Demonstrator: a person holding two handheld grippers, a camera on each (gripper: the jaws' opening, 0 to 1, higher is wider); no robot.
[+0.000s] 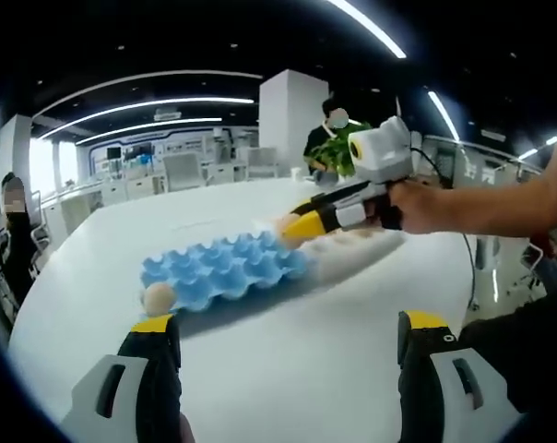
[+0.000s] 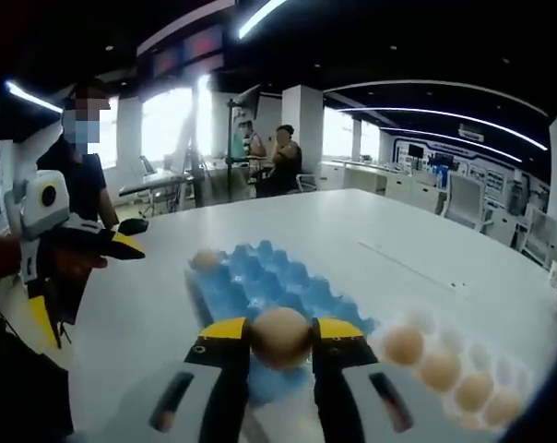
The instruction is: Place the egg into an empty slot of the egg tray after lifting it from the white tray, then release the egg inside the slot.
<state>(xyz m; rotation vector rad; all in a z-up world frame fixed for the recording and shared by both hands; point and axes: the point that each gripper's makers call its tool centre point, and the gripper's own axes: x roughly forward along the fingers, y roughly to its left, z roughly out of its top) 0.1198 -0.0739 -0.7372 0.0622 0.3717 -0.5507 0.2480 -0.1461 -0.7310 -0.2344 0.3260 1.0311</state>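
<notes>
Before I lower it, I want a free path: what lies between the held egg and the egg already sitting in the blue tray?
In the right gripper view, just empty blue slots lie between the held egg and the seated egg.

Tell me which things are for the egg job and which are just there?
For the job: held egg, right tool, blue egg tray, white tray.
Just there: left tool, potted plant, office chairs.
</notes>
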